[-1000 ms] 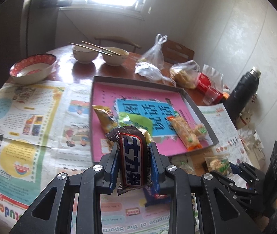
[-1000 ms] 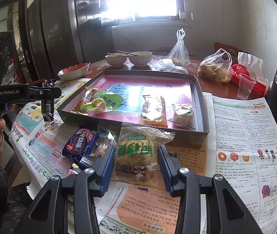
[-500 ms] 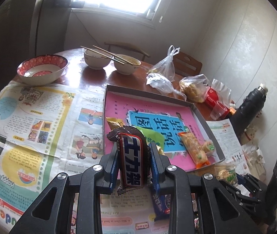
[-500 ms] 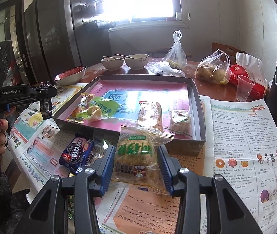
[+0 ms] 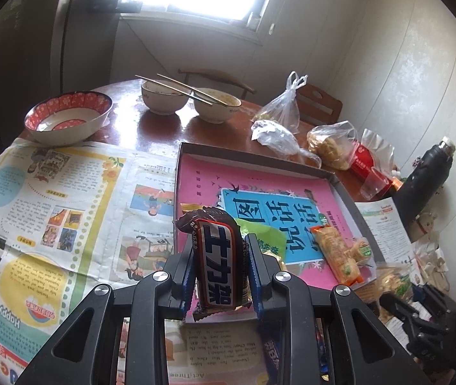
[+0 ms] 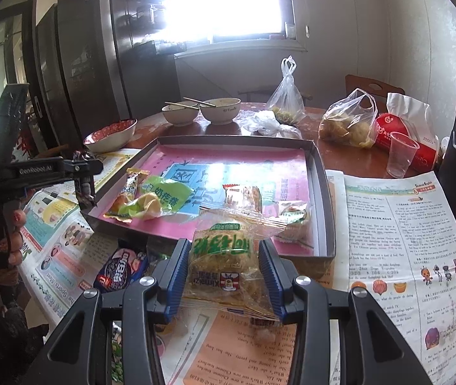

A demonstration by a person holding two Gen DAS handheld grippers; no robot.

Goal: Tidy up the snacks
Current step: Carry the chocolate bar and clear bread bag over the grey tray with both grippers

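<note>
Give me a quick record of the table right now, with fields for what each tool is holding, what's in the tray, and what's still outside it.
left tool: shut on the chocolate bar, held upright near the tray's near edge
right tool: shut on the clear cake packet, just short of the tray
tray: shallow, pink-lined; holds the green packet, a biscuit packet and a few other small snacks
outside tray: dark cookie packet on the newspaper
background: three bowls, plastic bags, dark flask

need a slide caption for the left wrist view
Left hand-held gripper shut on a brown-wrapped chocolate bar, poised by the near edge of the pink-lined grey tray of snack packets.
</note>
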